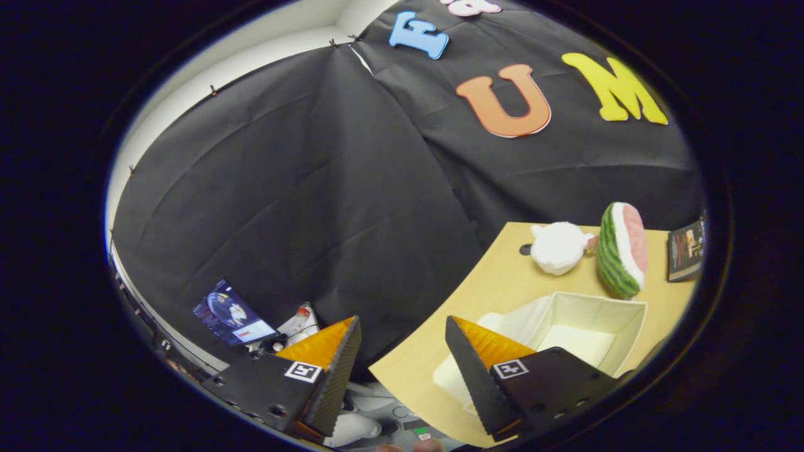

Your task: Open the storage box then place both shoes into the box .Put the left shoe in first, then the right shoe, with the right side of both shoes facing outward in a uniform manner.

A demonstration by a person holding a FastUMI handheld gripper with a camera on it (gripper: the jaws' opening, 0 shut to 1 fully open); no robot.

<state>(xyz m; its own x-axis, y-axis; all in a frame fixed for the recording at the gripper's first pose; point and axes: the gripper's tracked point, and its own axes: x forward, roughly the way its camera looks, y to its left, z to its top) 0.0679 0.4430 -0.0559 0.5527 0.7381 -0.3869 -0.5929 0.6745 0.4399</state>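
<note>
Storage box (619, 314) stands open on table (496, 289), beyond right finger, inside looks empty. Gripper (402, 351) wide apart, holds nothing. Shoes not yet placed; both steps left. Watermelon toy (619, 251) and white plush (558, 248) behind box.

Tongs (402, 351) agape and empty, open white storage box (619, 314) just beyond one finger.
</note>
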